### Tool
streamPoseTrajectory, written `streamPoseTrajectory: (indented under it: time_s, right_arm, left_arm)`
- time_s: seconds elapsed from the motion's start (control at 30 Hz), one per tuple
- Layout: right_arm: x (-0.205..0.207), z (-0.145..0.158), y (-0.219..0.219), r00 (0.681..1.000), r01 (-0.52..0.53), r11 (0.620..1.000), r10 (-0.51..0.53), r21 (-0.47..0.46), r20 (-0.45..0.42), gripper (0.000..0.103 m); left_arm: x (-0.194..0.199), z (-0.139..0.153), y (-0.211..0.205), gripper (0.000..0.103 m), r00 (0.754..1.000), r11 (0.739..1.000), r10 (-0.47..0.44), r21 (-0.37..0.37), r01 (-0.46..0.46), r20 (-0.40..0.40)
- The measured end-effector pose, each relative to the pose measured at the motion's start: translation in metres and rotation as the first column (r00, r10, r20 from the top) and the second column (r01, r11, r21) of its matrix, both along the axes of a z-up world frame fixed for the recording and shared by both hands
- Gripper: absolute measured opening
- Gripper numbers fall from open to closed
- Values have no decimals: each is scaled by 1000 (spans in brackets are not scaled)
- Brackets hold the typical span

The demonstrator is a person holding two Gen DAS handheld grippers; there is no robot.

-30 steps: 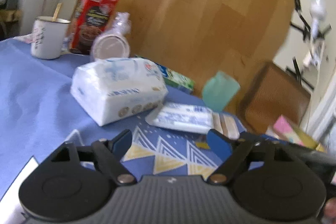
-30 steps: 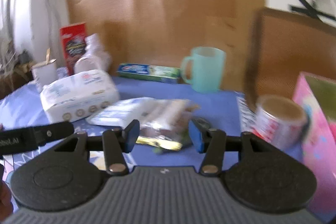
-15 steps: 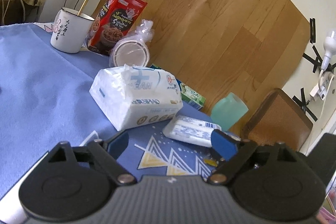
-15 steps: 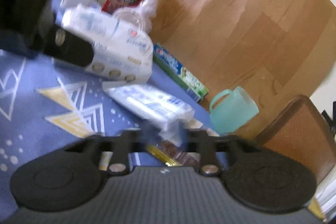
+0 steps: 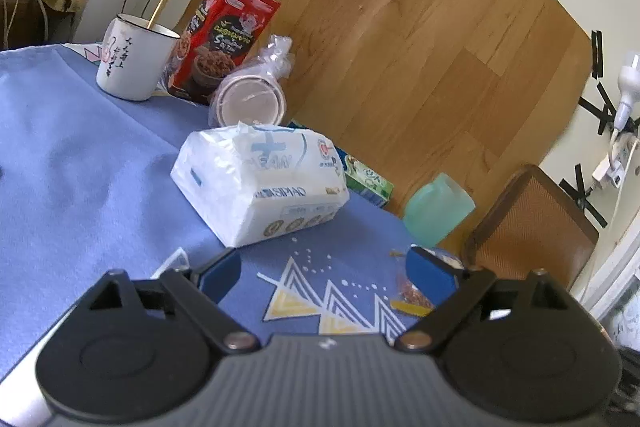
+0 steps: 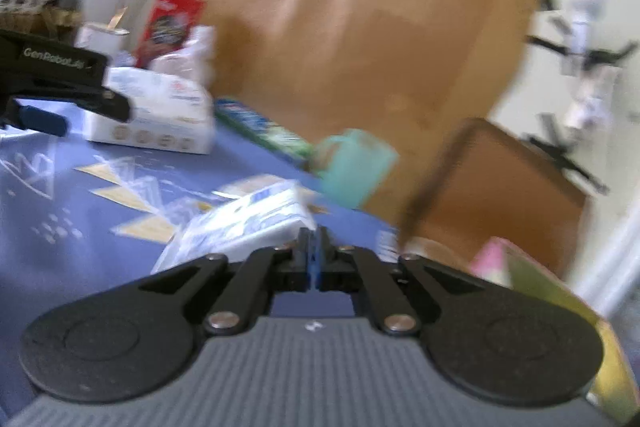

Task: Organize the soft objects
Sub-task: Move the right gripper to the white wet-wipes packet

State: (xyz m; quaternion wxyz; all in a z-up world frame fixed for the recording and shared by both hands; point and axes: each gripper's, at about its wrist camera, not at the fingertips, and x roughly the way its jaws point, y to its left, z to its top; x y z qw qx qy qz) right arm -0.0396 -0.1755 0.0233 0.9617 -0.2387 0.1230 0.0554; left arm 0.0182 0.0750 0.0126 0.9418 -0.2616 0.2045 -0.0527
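Large white plastic-wrapped tissue pack with blue print point(image 5: 260, 183): lying flat on blue tablecloth point(image 5: 80, 163), one corner toward the left wrist camera, wrapper crumpled on top. Small flat white-and-blue soft tissue packet point(image 6: 244, 227): blurred in the right wrist view, tilted, edge pinched between closed fingers of right gripper point(image 6: 313, 255).

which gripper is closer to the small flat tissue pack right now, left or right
Right. The right gripper has its jaws closed at the edge of the small flat tissue pack. The left gripper is open, hovering by the big tissue pack, farther away.
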Motion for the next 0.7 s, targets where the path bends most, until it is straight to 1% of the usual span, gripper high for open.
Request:
streamPoseTrajectory:
  time_s: [0.1,0.2,0.27,0.33,0.37,0.4,0.47,0.5,0.53,0.57,0.6,0.67,0.7]
  right_arm:
    - [-15,7,-26,990,110,994,-108,-10,95,2]
    - [-20,21,-48,977,169,985,-172,36,123,2]
    - [-18,30,-58,979,170,979,-181,110,96,3]
    - [-17,30,-66,990,134,967,-139,215,10,6]
    - [-15,28,-69,993,121,958,-119,261,-26,9]
    - [-13,24,-70,993,114,947,-99,301,-66,14]
    - [-9,14,-66,988,109,926,-60,361,-145,31]
    - [-7,8,-62,983,110,918,-45,381,-176,36]
    - [-7,3,-57,979,116,911,-36,396,-203,46]
    - [-6,-2,-52,975,120,907,-30,404,-222,54]
    - [-6,-5,-47,971,119,906,-22,406,-236,58]
    - [-2,-10,-36,968,115,911,-13,396,-250,73]
    - [-1,-13,-31,966,114,914,-11,388,-257,77]
  left_arm:
    - [0,0,-3,93,1000,1000,0,14,0,-6]
    - [0,0,-4,93,1000,1000,11,24,-10,-15]
    - [0,-1,-2,93,1000,1000,16,21,-16,-23]
    - [0,-1,-1,93,999,1000,22,17,-22,-30]
    - [0,-1,-1,93,999,1000,24,16,-24,-34]
    - [1,-1,-1,93,999,1000,25,15,-24,-36]
    - [0,-2,-1,93,999,1000,23,19,-22,-38]
    - [0,-1,-1,94,999,1000,21,22,-20,-37]
    - [0,-1,-2,95,999,999,20,27,-19,-35]
    - [0,-1,-3,95,999,999,19,31,-18,-32]
    - [-1,-1,-4,96,999,999,17,35,-16,-30]
    - [-1,0,-5,96,1000,999,14,41,-13,-27]
    - [-1,0,-5,96,1000,999,13,42,-12,-25]
